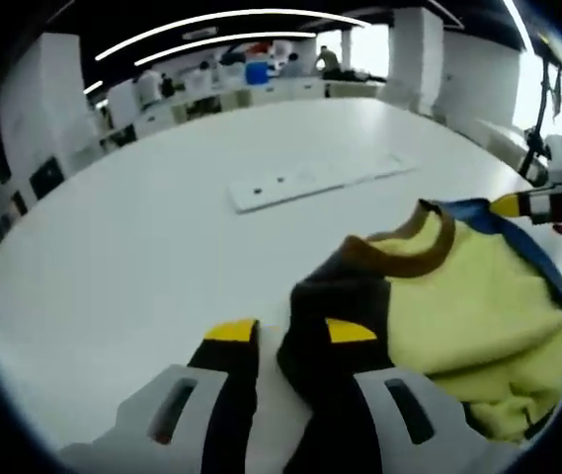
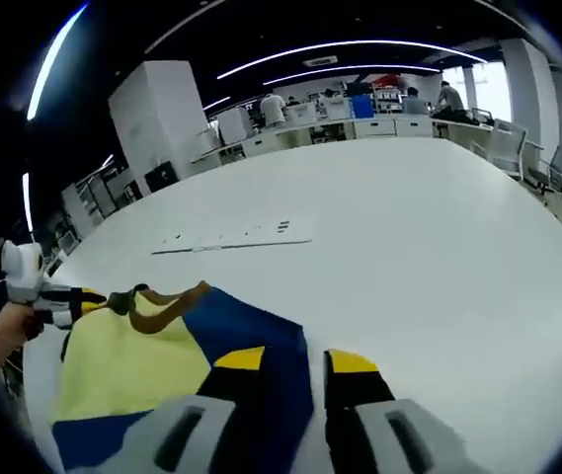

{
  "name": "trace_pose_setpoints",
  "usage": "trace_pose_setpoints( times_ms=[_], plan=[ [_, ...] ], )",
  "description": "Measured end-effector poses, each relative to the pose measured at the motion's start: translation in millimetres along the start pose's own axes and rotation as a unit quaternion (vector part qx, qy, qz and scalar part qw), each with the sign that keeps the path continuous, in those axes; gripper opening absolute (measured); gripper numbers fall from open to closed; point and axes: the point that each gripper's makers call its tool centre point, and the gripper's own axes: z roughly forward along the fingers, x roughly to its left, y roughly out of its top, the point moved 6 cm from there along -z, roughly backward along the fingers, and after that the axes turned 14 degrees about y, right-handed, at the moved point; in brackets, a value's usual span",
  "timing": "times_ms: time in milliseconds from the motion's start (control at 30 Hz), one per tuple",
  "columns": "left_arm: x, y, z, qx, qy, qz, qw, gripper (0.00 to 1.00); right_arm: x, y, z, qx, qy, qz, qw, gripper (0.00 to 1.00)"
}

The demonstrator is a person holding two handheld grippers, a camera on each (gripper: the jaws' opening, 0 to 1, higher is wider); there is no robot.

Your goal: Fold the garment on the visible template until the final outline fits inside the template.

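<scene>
**Garment held between your two grippers, over the white table**

The garment (image 1: 478, 316) is yellow with a brown collar and a blue part, and it is lifted and bunched over the white table (image 1: 162, 257). In the left gripper view, its dark fold comes down between the jaws of your left gripper (image 1: 290, 336), which are closed on it; the yellow body spreads to the right of that gripper. In the right gripper view, the blue part (image 2: 251, 346) runs down between the jaws of your right gripper (image 2: 295, 360), which are also closed on it, and the yellow cloth lies to the left.

Each gripper reaches forward and low over the table. In each view the other gripper appears at the edge, touching the collar, with a hand (image 2: 9, 331) behind it.

A flat white strip (image 1: 320, 178) lies on the table beyond the garment. I cannot tell if it is the template. The lower edge of the garment is cut off. Far behind are desks and people (image 2: 448, 96), too small to describe.
</scene>
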Motion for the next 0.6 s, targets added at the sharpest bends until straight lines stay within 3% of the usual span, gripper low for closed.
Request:
trace_pose_setpoints(
  times_ms=[167, 300, 500, 600],
  plan=[
    [0.1, 10.9, -12.8, -0.039, -0.019, -0.019, 0.9989, 0.34, 15.1, 10.0, -10.5, -0.01, 0.023, -0.012, 0.9996, 0.47],
    [-3.6, 27.3, -28.9, -0.091, -0.052, -0.055, 0.9929, 0.46, 31.2, 15.8, -20.4, -0.013, 0.055, -0.02, 0.9982, 0.63],
    [-4.2, 34.8, -52.0, -0.112, -0.06, -0.043, 0.991, 0.6, 61.6, 16.6, -40.3, 0.0, 0.097, -0.044, 0.9943, 0.76],
    [-2.4, 31.9, -59.3, -0.108, -0.043, -0.018, 0.9931, 0.67, 76.0, 9.9, -49.3, 0.018, 0.117, -0.052, 0.9916, 0.78]
  ],
)
